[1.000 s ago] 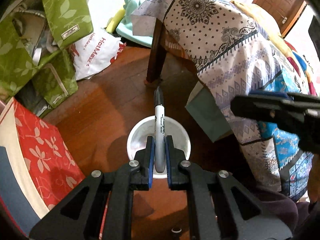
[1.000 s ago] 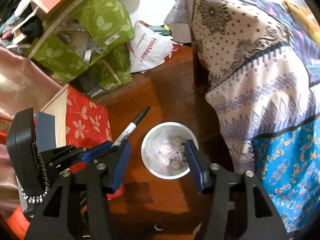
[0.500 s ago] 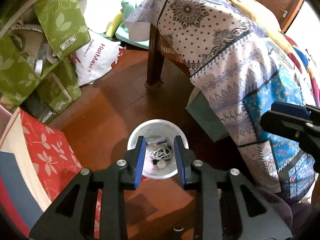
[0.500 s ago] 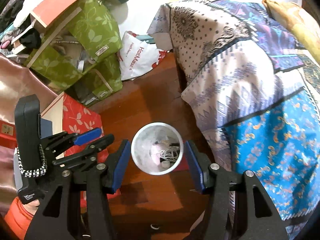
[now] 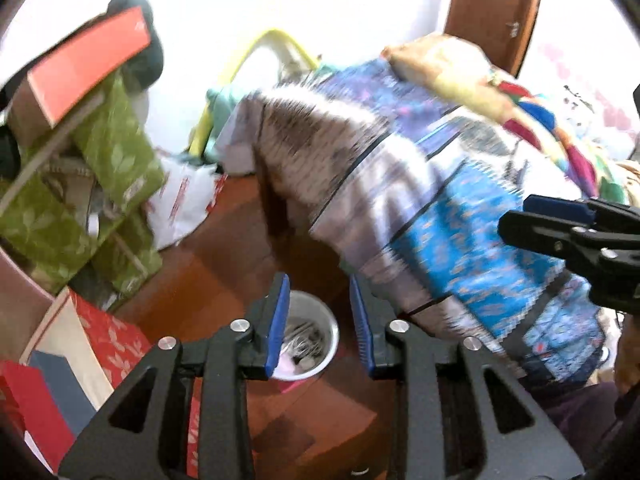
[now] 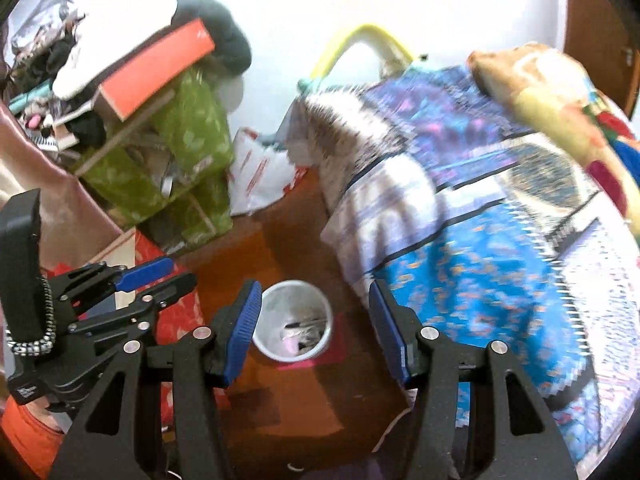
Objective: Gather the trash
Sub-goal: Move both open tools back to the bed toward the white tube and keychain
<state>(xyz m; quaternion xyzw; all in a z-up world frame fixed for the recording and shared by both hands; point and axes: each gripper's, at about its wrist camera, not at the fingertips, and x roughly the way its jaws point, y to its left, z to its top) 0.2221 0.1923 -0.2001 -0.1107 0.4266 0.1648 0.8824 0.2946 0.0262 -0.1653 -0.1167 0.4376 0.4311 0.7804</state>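
A big patterned blanket [image 5: 460, 216] fills the right side of both views, draped over a bed or table. Green leaf-print boxes [image 5: 100, 184] sit stacked at the upper left, with a red box [image 5: 86, 62] tilted on top. A white plastic bag [image 6: 260, 176] lies on the brown wood floor [image 5: 224, 256] behind them.

The small white bin [image 6: 294, 322] stands upright on the floor, low in the middle of both views, with its open mouth facing up. Inside it lie a tangle of white cord, something pink and some dark bits. A second ago the left gripper [image 5: 320, 320] held a black marker pointing straight away from the camera over the bin. Now the marker is gone from the gripper; a thin dark stick shows in the bin, but it is too blurred to tell if that is the marker.

The left gripper's jaws have just been opening, and nothing is between them. The right gripper [image 6: 316, 328] is partly open and holds nothing, same as before. The bin looks smaller and lower in the picture than a second ago.
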